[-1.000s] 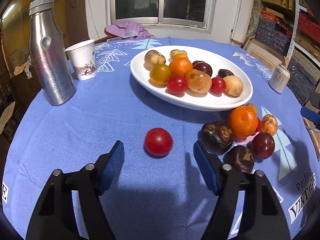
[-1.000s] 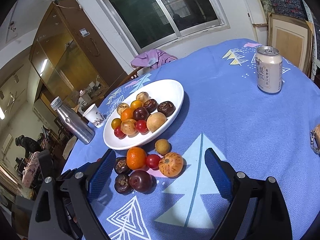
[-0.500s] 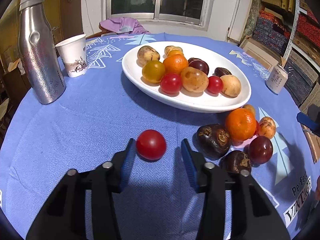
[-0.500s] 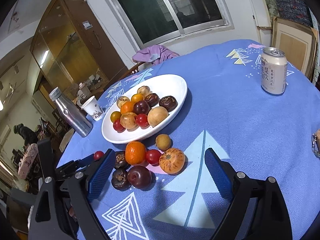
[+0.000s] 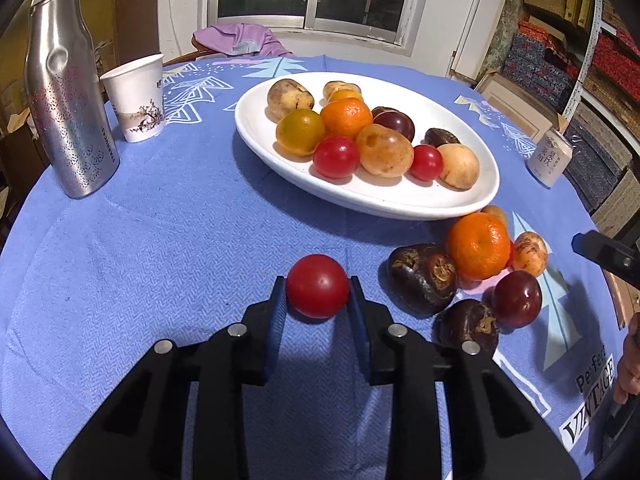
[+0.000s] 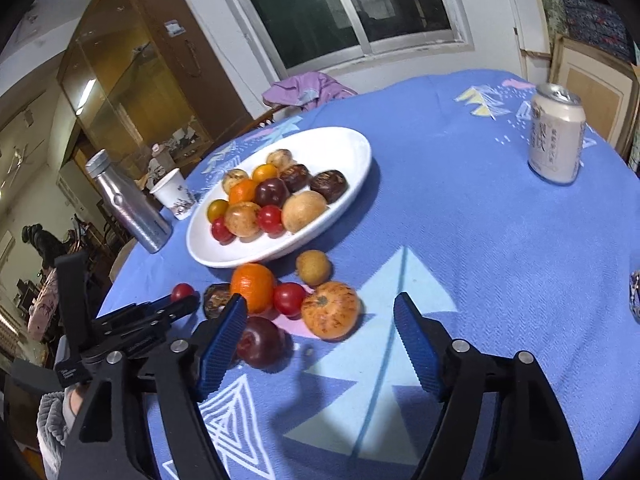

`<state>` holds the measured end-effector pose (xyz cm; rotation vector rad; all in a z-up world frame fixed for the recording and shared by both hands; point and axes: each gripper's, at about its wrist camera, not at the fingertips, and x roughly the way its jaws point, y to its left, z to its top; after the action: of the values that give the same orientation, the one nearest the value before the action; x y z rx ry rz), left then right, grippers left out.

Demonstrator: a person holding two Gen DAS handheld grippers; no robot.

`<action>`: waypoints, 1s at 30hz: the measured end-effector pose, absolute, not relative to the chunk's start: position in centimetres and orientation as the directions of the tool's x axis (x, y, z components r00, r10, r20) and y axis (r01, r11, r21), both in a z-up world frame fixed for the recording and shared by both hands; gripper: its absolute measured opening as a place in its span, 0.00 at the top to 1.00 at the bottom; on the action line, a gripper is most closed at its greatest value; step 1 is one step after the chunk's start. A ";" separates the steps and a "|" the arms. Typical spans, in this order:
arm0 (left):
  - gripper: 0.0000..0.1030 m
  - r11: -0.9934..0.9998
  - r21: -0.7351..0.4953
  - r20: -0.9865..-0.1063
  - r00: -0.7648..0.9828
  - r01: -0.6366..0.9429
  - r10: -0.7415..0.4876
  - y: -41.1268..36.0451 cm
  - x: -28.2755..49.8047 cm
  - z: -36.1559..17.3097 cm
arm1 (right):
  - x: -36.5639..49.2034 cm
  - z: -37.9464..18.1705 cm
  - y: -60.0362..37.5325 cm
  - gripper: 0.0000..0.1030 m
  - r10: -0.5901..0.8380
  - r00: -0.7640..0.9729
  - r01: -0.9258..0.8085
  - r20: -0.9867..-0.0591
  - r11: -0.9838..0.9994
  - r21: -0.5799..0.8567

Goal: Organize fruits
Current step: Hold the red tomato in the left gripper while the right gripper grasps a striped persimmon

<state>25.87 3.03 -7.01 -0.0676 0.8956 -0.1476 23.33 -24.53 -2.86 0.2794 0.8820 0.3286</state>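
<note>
A red tomato (image 5: pixel 317 286) lies on the blue tablecloth with my left gripper (image 5: pixel 317 282) shut on it, both blue pads pressing its sides. The right wrist view shows the same grip from the side, at the tomato (image 6: pixel 182 291). A white oval plate (image 5: pixel 400 208) behind it holds several fruits. Loose beside the plate are a mandarin (image 6: pixel 253 286), a small red tomato (image 6: pixel 289 298), a striped orange fruit (image 6: pixel 330 312), a dark plum (image 6: pixel 260 340) and a brown round fruit (image 6: pixel 313 267). My right gripper (image 6: pixel 320 299) is closing; the striped fruit sits between its fingertips, untouched.
A steel bottle (image 5: pixel 68 112) and a paper cup (image 5: pixel 138 98) stand at the far left. A drink can (image 6: pixel 556 136) stands at the far right. Two dark brown fruits (image 5: pixel 422 278) lie right of the held tomato. A chair with purple cloth (image 5: pixel 240 38) is behind the table.
The left jaws have come together from wide apart onto the red tomato. The right jaws have narrowed, and the fruit cluster now sits closer to them.
</note>
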 end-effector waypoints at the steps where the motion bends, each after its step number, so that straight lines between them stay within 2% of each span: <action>1: 0.71 0.987 -0.122 -0.772 0.616 0.100 -0.158 3.0 25.8 -7.0 | 23.6 -3.3 -24.7 0.30 0.396 0.580 -0.152 -0.712 0.911 0.383; 6: 0.71 0.988 -0.120 -0.773 0.615 0.101 -0.157 3.1 25.7 -7.0 | 24.1 -4.4 -24.6 0.41 0.409 0.558 -0.133 -0.722 0.903 0.409; 13: 0.71 0.992 -0.088 -0.776 0.618 0.096 -0.128 2.8 25.6 -7.1 | 24.4 -5.2 -23.1 0.43 0.349 0.555 -0.151 -0.755 0.935 0.321; 15: 0.71 0.993 -0.075 -0.777 0.619 0.090 -0.114 2.7 25.6 -7.0 | 24.5 -5.3 -22.7 0.51 0.315 0.563 -0.158 -0.764 0.949 0.274; 20: 0.71 0.996 -0.050 -0.779 0.621 0.080 -0.089 2.6 25.7 -7.0 | 24.3 -5.2 -21.0 0.61 0.256 0.577 -0.209 -0.776 0.964 0.162; 26: 0.71 0.997 -0.019 -0.780 0.622 0.080 -0.065 2.1 25.6 -7.0 | 24.0 -5.8 -18.9 0.61 0.174 0.599 -0.243 -0.782 0.970 0.029; 30: 0.71 0.997 -0.008 -0.780 0.623 0.079 -0.056 2.0 25.7 -7.0 | 24.1 -5.7 -19.3 0.61 0.189 0.599 -0.238 -0.778 0.970 0.052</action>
<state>25.65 1.98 -7.04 0.0283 0.8948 -0.0777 24.09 -19.29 -5.71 -0.0589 0.8955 0.2475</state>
